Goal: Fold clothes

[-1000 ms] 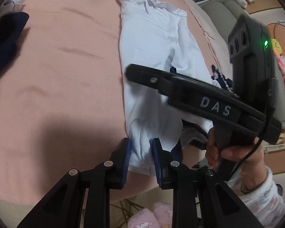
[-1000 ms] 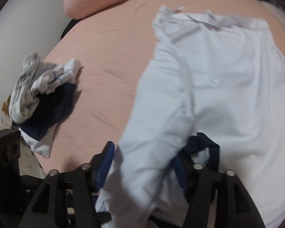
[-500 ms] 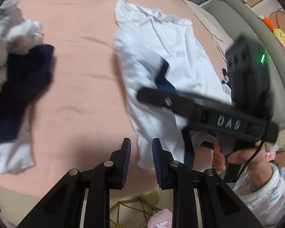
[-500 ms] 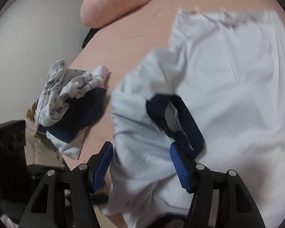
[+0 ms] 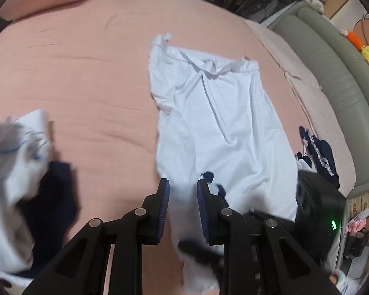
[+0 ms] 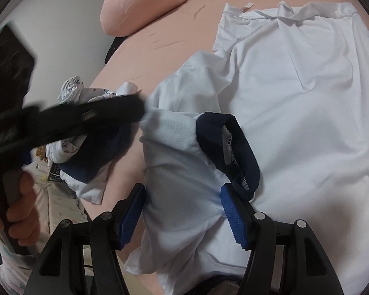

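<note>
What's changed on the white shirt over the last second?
The left claw has carried the white shirt's sleeve inward, so the navy cuff now lies on the body. The right claw still straddles bunched fabric. The clothes pile on the pink bed is unmoved.

Soft, even indoor light falls on my bed (image 5: pixel 86 78), with no glare. The white garment (image 5: pixel 221 127) is bright but keeps its creases. My left view smears at the near left, over the clothes pile (image 5: pixel 17 162). Both views bend and darken toward the round edges.
</note>
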Tool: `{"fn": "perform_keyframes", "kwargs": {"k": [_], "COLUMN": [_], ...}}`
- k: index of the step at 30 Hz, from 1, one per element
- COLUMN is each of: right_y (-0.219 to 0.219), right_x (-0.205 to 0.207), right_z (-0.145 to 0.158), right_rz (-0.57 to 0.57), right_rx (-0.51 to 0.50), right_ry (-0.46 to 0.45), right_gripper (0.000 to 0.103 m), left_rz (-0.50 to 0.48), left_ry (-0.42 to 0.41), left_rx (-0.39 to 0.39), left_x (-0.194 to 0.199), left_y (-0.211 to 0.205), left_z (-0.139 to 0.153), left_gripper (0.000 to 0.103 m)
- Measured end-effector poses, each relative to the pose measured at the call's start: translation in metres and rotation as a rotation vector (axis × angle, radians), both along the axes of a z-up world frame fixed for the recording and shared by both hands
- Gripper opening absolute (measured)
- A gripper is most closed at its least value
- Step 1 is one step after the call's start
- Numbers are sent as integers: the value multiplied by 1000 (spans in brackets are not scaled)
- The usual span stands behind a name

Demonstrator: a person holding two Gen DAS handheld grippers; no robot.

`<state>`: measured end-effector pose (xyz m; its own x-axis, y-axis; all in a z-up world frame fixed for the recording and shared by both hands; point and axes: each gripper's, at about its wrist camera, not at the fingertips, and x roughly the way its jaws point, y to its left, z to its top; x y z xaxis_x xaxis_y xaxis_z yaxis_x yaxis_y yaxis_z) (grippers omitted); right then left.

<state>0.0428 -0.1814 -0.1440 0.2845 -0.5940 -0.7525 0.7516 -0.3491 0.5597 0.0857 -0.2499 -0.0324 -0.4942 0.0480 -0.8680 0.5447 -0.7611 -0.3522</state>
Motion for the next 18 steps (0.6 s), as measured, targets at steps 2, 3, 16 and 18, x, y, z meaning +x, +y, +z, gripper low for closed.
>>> {"fn": "perform_keyframes", "kwargs": {"k": [2, 3, 16, 18], "right_y": [0, 0, -10, -6], "right_x": [2, 2, 6, 5], "right_z": [1, 1, 4, 6], "right_rz": [0, 2, -14, -23], "right_rx": [2, 3, 19, 13], "right_ry": [1, 5, 25, 12], "right_gripper": [64, 64, 65, 65], "left_rz": [-13, -14, 79, 82], "left_ry": [-56, -91, -138, -84], "left_rx": [-58, -93, -23, -1], "left_x": [-9, -14, 27, 32], "left_y": [2, 3, -19, -19], "left_z": [-7, -12, -36, -25], "left_gripper": [21, 21, 32, 32]}}
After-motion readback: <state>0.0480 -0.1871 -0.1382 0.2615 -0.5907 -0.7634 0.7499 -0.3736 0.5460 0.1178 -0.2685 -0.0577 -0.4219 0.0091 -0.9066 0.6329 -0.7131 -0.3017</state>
